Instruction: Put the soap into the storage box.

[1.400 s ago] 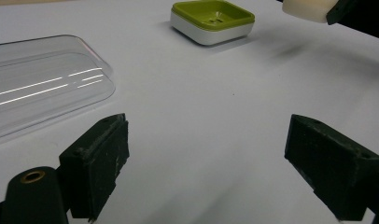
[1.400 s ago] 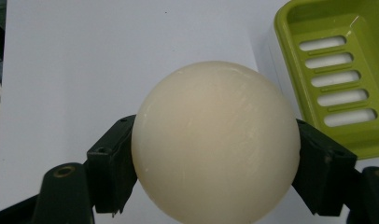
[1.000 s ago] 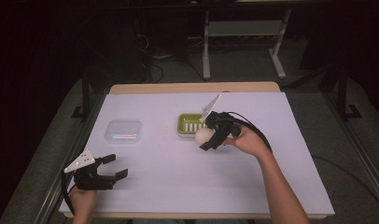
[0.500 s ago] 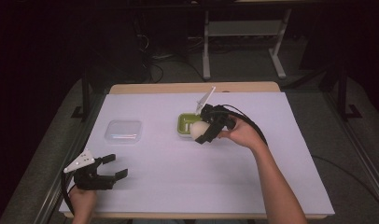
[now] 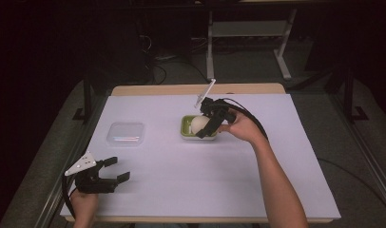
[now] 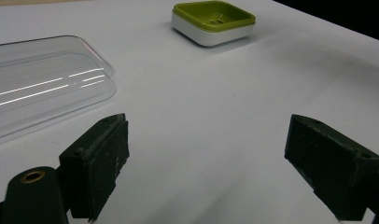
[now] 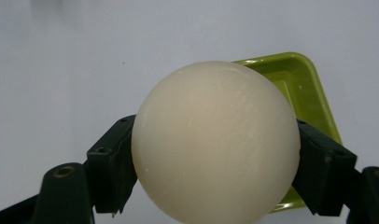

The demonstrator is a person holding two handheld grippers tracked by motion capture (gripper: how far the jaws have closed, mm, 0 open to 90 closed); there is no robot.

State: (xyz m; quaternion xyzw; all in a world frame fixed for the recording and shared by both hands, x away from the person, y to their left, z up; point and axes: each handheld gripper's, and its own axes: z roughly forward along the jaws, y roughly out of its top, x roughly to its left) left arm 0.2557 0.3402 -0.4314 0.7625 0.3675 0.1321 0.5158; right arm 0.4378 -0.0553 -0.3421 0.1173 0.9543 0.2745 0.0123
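Note:
A cream-white ball (image 5: 198,124) sits between the jaws of my right gripper (image 5: 201,126), which is shut on it. The ball hangs just over a small green dish with a white base (image 5: 185,129) at the middle of the table. In the right gripper view the ball (image 7: 215,144) hides most of the dish (image 7: 299,79), and both black pads press its sides. My left gripper (image 5: 117,169) rests open near the front left corner, with nothing between its jaws (image 6: 215,154). From there the dish (image 6: 213,21) lies far ahead.
A clear plastic lid (image 5: 126,133) lies flat on the white table cover, left of the dish and just ahead of the left gripper (image 6: 38,84). A cable trails from the right gripper over the person's hand. Dark floor and a metal frame lie beyond the table.
The right gripper has carried the ball leftward and away from the person, from beside the dish to over it. The left gripper has stayed put.

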